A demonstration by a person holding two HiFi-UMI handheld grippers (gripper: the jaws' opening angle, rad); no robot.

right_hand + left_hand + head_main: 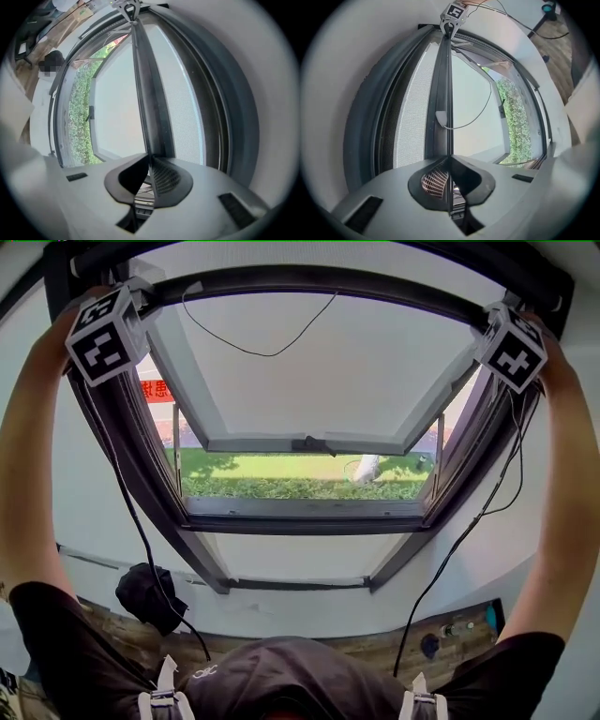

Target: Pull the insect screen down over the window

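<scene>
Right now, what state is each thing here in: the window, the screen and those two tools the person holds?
Left hand-held gripper: shut on the screen bar.
Right hand-held gripper: shut on the same bar.
Insect screen: only a narrow strip pulled out.
Window sash: open, swung outward.
Cord: hanging slack from the bar.

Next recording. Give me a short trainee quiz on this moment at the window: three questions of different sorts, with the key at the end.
1. True or false: the left gripper and the right gripper are both shut on the screen's bar.
2. The sash is: A shut; B open outward at the bottom; C taken off.
3. Fill in: a thin black ___ hangs from the bar.
Key: 1 true; 2 B; 3 cord.
</scene>
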